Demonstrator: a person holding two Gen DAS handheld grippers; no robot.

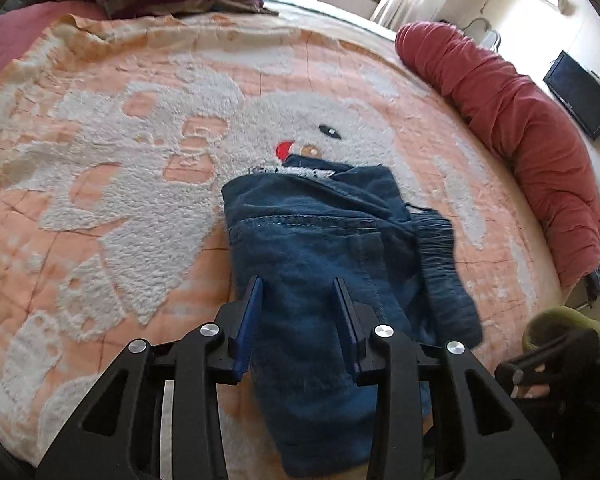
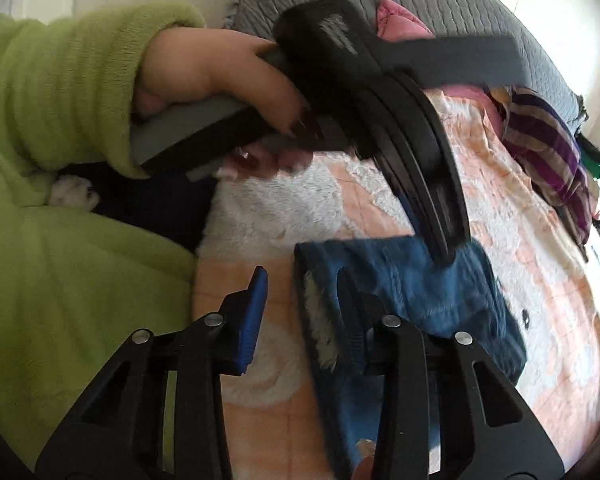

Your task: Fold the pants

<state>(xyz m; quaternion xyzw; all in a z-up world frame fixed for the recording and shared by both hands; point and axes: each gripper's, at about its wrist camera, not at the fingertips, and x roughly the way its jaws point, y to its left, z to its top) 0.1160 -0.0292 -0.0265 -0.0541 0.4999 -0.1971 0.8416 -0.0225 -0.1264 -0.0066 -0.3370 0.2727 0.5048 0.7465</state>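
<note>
In the left wrist view the pants (image 1: pixel 332 264), a partly folded blue denim bundle, lie on the peach and white blanket (image 1: pixel 100 200) of the bed, filling the centre and lower middle of the frame; their long axis runs from the bottom edge up toward the middle, nearly in line with the way the left hand-held gripper (image 1: pixel 298 300) points. Its two blue pads stand apart with the near end of the denim between them, and I cannot tell whether they press on the cloth. In the right wrist view the same pants (image 2: pixel 412 300) sit lower centre to lower right, stretching away to the right. The right hand-held gripper (image 2: pixel 300 292) straddles their left edge: one pad stands clear over the blanket, the other is on the denim, so it is not clamped. Both seem equally near, each at the pants' near end.
</note>
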